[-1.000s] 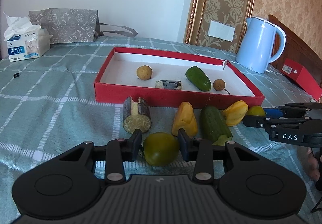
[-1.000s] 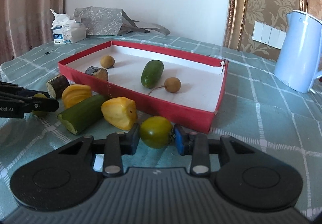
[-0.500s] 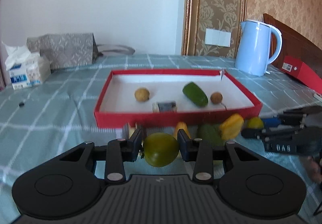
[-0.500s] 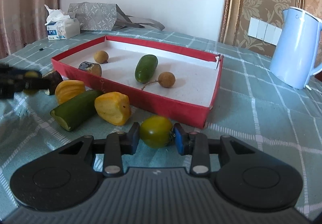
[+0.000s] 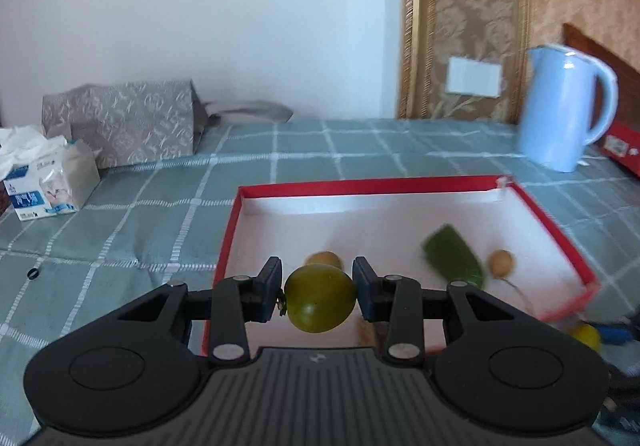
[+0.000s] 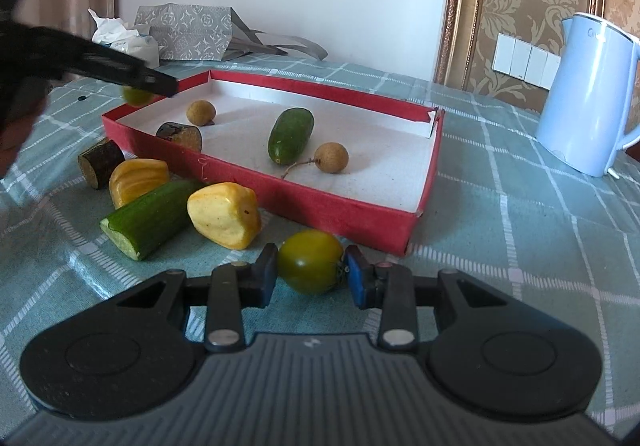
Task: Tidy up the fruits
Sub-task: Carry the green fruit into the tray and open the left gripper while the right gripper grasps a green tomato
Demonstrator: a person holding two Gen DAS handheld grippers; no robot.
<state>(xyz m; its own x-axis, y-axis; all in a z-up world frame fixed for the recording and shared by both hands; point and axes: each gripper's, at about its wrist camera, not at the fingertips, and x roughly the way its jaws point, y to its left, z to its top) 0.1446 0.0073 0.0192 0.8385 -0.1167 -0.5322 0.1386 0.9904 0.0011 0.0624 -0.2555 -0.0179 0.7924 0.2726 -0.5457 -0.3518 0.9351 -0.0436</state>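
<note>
My left gripper [image 5: 318, 296] is shut on a green tomato [image 5: 320, 298] and holds it in the air over the near left part of the red tray [image 5: 228, 246]. In the right wrist view the left gripper [image 6: 138, 85] hangs above the tray's [image 6: 320, 205] left corner. My right gripper [image 6: 312, 272] has its pads against a second green tomato [image 6: 310, 260], low over the cloth in front of the tray. The tray holds a small cucumber [image 6: 290, 135], two longans [image 6: 331, 157] and a dark cut piece [image 6: 180, 135].
On the cloth left of the tray lie a cut cucumber [image 6: 148, 217], two yellow fruit pieces [image 6: 226, 213], and a dark cut stub [image 6: 102, 161]. A blue kettle [image 6: 588, 93] stands at the right. A tissue box [image 5: 44, 177] and a grey bag [image 5: 120, 125] are at the back left.
My left gripper has risen with its green tomato and moved forward over the tray. My right gripper has stayed on its tomato and shifted only a little.
</note>
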